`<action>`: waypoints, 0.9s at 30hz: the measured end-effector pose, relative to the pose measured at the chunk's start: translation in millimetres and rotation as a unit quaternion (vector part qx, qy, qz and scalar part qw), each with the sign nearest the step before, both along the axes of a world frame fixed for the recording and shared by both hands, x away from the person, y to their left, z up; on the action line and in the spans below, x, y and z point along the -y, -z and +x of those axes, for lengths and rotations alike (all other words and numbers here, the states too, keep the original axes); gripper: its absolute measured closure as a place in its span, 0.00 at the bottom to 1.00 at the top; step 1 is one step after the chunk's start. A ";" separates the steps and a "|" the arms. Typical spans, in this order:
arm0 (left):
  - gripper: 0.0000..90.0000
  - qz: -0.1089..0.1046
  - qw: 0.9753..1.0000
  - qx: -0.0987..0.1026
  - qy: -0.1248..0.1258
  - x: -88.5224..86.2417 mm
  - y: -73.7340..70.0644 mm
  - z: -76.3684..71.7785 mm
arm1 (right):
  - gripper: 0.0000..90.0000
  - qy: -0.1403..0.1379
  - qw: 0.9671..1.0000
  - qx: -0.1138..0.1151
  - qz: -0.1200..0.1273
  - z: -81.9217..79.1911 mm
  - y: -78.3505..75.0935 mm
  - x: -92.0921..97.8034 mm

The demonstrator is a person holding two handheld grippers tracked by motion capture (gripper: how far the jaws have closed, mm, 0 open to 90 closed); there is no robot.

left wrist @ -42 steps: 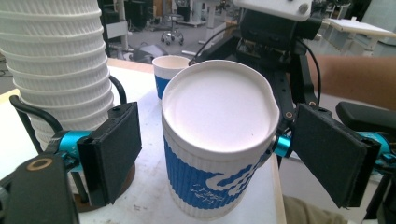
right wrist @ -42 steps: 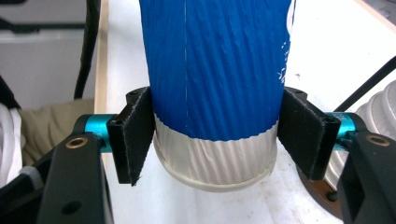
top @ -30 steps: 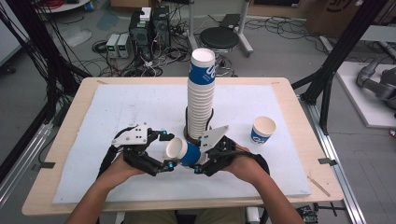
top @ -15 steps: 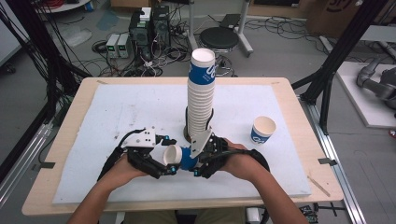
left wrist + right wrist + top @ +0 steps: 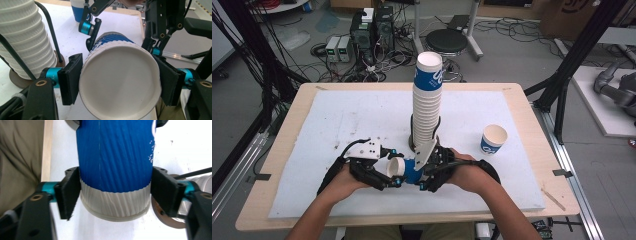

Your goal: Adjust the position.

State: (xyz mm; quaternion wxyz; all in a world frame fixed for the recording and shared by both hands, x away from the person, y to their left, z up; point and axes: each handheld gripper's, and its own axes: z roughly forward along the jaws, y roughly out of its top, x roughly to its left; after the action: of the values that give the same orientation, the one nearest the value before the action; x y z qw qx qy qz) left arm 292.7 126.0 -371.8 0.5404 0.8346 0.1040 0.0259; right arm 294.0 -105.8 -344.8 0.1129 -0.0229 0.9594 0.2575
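Paper cup (image 5: 402, 170) hangs sideways over the foam mat (image 5: 312, 130), left gripper (image 5: 384, 176) clamping its rim, right gripper (image 5: 424, 175) squeezing its base. Pinch harder and it'll crumple, or slip out.

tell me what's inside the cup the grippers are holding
Nothing shows inside the cup: bare white wall and bottom. Left gripper clamps its rim, right gripper its base.
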 end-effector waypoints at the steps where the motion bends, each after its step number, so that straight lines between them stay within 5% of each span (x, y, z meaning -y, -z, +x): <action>1: 0.33 -0.003 1.000 0.001 0.000 -0.4 -0.2 0.3 | 0.27 0.007 1.000 -0.006 0.017 0.8 0.6 2.1; 6: 0.33 -0.016 1.000 -0.004 0.001 -3.3 -0.4 1.9 | 0.23 0.019 0.995 -0.035 0.093 3.0 0.0 13.6; 11: 0.33 -0.032 0.999 -0.008 -0.002 -7.5 0.8 4.2 | 0.23 0.025 0.986 -0.051 0.156 2.1 -1.2 24.3; 14: 0.33 -0.045 0.999 -0.012 -0.005 -10.2 2.0 5.5 | 0.23 0.031 0.978 -0.050 0.198 0.8 -2.0 31.9; 20: 0.33 -0.064 0.998 -0.010 -0.007 -15.5 3.8 7.2 | 0.23 0.058 0.958 -0.062 0.274 0.5 -1.2 48.4; 27: 0.33 -0.079 0.997 -0.006 -0.015 -18.3 6.6 8.5 | 0.23 0.092 0.944 -0.055 0.312 -2.8 3.2 62.3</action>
State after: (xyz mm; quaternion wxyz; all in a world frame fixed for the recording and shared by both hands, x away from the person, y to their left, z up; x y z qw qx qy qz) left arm 301.2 144.2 -378.3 0.6035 0.7878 0.1217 0.0209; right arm 291.2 -168.1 -347.9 0.0844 0.1156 0.8339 0.5330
